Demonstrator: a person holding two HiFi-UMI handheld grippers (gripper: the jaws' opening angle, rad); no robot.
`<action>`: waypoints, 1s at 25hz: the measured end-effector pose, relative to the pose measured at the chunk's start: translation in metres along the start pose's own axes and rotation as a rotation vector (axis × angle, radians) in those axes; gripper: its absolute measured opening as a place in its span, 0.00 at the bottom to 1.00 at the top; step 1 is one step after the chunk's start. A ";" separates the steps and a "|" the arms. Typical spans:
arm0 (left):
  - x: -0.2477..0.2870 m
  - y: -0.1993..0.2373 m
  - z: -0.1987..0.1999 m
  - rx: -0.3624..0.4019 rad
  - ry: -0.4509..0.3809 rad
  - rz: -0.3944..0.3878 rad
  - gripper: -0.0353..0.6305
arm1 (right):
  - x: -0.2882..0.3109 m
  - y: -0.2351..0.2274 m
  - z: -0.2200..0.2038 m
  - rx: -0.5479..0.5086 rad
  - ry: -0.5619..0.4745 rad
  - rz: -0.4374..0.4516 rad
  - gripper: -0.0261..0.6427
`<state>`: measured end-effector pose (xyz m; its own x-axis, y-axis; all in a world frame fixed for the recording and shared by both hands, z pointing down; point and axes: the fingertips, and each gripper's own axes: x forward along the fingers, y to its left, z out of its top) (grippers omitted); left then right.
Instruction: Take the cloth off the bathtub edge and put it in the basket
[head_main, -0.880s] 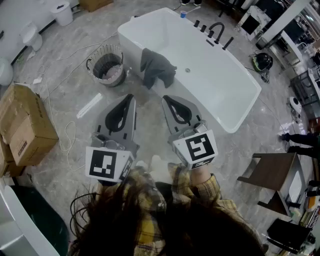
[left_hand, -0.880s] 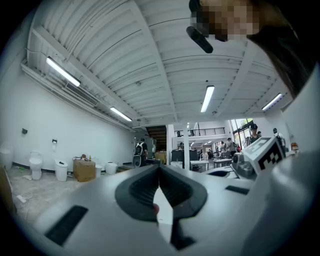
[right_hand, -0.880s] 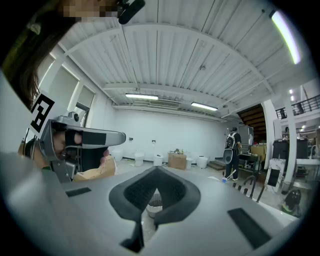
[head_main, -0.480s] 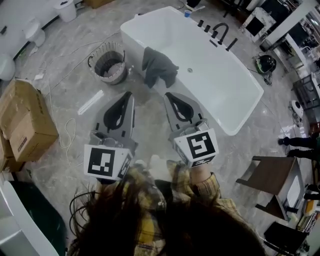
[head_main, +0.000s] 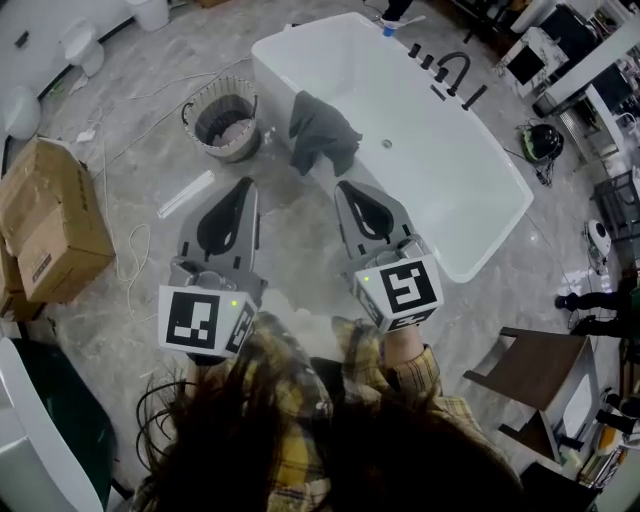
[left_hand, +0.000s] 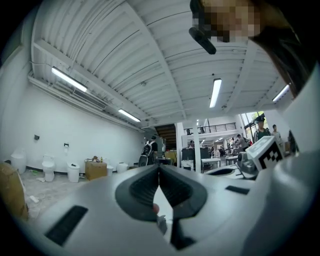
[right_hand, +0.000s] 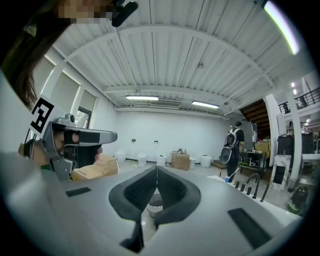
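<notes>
Floor (head_main: 120, 180) seemingly marble; cloth (head_main: 320, 135) on bathtub (head_main: 450, 190) edge; left gripper (head_main: 250, 184), right gripper (head_main: 343, 187) closed

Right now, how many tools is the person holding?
2. The left tool is at the head view's left, the right tool beside it. Both are shut and empty, short of the cloth on the bathtub edge.

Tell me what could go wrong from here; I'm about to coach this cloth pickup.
Both the left gripper and right gripper are shut; unopened, they might nudge the cloth into the bathtub. The basket sits on the floor beside the tub; a loose grip could drop the cloth short.
</notes>
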<state>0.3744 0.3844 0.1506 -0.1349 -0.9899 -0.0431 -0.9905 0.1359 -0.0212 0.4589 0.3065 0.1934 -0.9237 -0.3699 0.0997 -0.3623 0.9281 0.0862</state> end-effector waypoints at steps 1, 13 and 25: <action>0.001 0.000 -0.002 0.003 0.003 0.008 0.08 | 0.000 -0.002 -0.003 -0.002 0.004 0.007 0.06; 0.052 0.030 -0.016 0.018 0.022 -0.005 0.08 | 0.040 -0.038 -0.025 0.029 0.041 -0.013 0.06; 0.185 0.122 -0.020 0.010 0.023 -0.159 0.08 | 0.174 -0.100 -0.020 0.054 0.086 -0.141 0.06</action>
<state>0.2284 0.2174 0.1598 0.0231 -0.9996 -0.0155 -0.9991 -0.0225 -0.0362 0.3367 0.1485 0.2222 -0.8499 -0.4971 0.1750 -0.4961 0.8667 0.0521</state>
